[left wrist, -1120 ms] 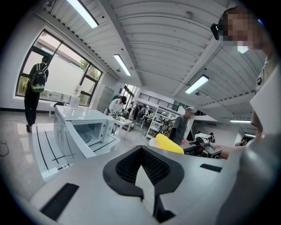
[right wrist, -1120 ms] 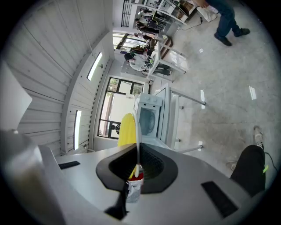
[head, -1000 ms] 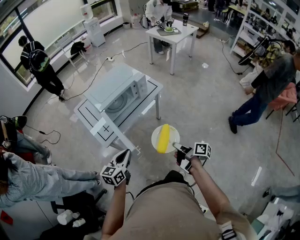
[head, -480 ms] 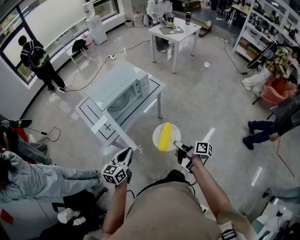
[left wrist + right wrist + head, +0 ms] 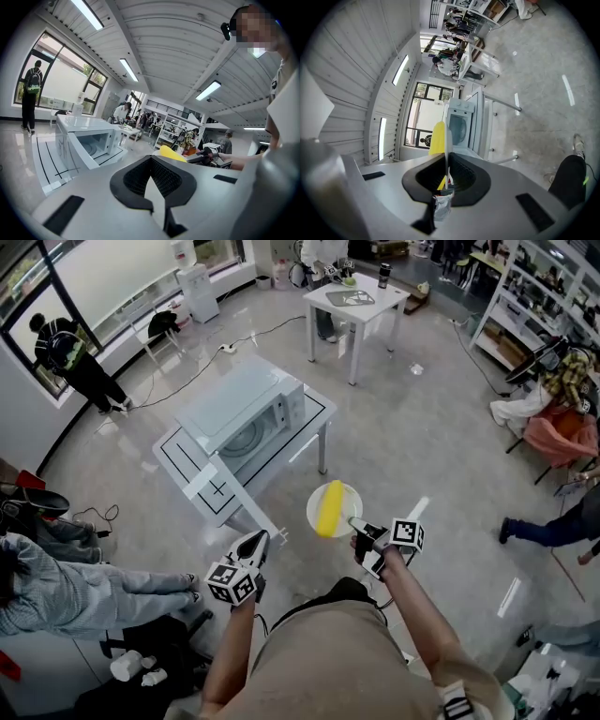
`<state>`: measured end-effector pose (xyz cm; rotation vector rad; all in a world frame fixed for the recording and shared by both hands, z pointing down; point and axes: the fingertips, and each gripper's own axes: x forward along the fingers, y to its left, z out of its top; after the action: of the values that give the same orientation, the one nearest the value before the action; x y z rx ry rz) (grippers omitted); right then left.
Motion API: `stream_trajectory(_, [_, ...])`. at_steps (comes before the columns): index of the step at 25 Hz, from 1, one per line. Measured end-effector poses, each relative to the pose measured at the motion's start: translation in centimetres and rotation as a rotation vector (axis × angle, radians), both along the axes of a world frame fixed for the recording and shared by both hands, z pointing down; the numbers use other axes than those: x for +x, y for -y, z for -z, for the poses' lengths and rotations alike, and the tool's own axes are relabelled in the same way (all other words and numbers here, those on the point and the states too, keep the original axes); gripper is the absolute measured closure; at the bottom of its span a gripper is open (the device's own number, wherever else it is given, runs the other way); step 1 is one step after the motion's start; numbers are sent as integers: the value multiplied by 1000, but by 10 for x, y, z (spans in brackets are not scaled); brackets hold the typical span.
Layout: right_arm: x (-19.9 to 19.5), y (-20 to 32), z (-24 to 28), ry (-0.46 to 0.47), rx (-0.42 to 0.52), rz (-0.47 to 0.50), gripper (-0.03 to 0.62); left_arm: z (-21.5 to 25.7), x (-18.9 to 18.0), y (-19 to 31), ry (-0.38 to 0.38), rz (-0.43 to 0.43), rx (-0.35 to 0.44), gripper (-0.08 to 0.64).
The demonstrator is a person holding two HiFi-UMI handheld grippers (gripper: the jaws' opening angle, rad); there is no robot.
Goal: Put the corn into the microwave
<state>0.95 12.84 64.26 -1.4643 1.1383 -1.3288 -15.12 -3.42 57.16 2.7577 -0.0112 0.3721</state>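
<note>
Corn, one yellow cob point(image 5: 328, 508), rides on a round white plate point(image 5: 350, 502). The right hand-held gripper point(image 5: 357, 527) pinches the plate's near rim, off the white counter's point(image 5: 180, 461) near right edge. The cob's long axis runs away from the person. The white microwave point(image 5: 246, 409), cavity showing, lies ahead and leftward. The left hand-held gripper point(image 5: 257, 542), pressed together on nothing, is nearer the counter.

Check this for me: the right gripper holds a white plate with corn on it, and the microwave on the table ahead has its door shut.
Wrong on the door: the left gripper view shows the microwave door open, cavity exposed. The rest stands: the right gripper holds the white plate with the corn on it, and the microwave sits on the table ahead.
</note>
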Motion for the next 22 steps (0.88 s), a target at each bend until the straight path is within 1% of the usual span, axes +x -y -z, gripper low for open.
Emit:
stream_trajectory(4, [1, 8, 4, -17, 1, 20, 568, 5, -2, 5, -12, 21, -16, 557])
stream_trajectory(6, [2, 15, 7, -27, 0, 31, 568, 12, -4, 10, -33, 36, -37, 557])
stream_trajectory(8, [5, 25, 9, -37, 7, 43, 569, 19, -2, 14, -47, 42, -37, 557])
stream_trajectory(11, [8, 41, 8, -5, 17, 55, 568, 21, 4, 20, -37, 46, -24, 557])
stream_trajectory(13, [12, 51, 6, 8, 16, 77, 568, 22, 8, 23, -39, 56, -44, 557])
stream_trajectory(15, [18, 64, 10, -3, 18, 105, 569, 28, 13, 28, -60, 73, -67, 557])
stream_trajectory(17, [28, 80, 13, -17, 24, 134, 569, 33, 23, 37, -70, 90, -62, 557])
stream_trajectory(20, [45, 105, 11, -27, 22, 187, 569, 35, 42, 48, -57, 114, -35, 557])
stream_trajectory(22, [58, 118, 6, -24, 10, 223, 569, 33, 54, 55, -46, 139, -33, 557])
